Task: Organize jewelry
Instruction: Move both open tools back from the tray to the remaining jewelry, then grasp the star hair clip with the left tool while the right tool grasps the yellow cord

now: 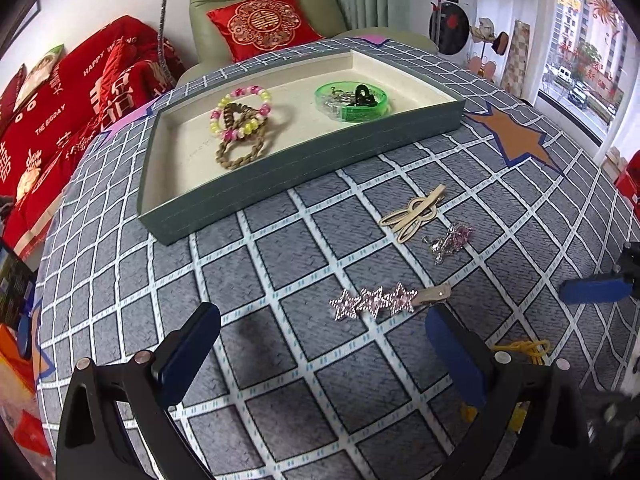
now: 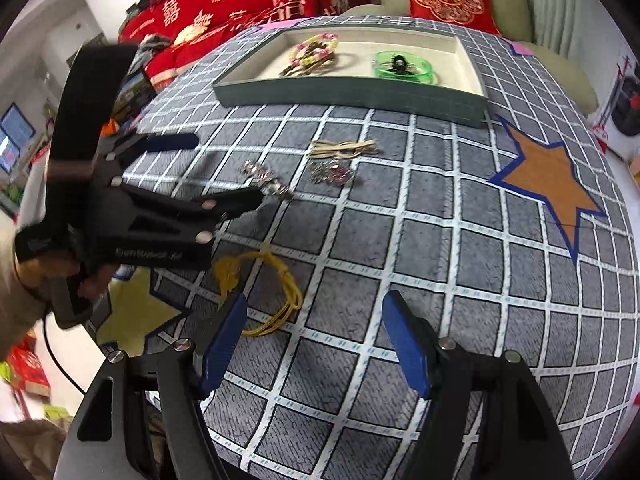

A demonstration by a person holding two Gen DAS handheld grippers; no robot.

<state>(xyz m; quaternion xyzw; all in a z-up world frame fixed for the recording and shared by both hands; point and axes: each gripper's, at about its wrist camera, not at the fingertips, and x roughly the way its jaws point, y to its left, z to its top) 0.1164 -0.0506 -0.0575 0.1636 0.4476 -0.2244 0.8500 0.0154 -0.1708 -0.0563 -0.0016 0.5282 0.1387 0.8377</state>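
Left claw (image 1: 320,344) apart, empty, hovering just short of the star hair clip (image 1: 374,302) on the tabletop (image 1: 280,360). Right claw (image 2: 316,344) apart beside the yellow cord (image 2: 276,296). Advice: straddle the clip across its narrow width, close gently, then carry to the tray (image 1: 304,160).

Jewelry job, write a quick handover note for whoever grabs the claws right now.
Left claw: open, empty, hovering just short of the star clip.
Right claw: open, empty, next to the yellow cord.
Done: bead bracelet, rope bracelet and green box are in the tray.
Left on the cloth: star clip, beige clip, pink brooch, yellow cord.
Likely next: left takes the star clip, right the cord, both into the tray.
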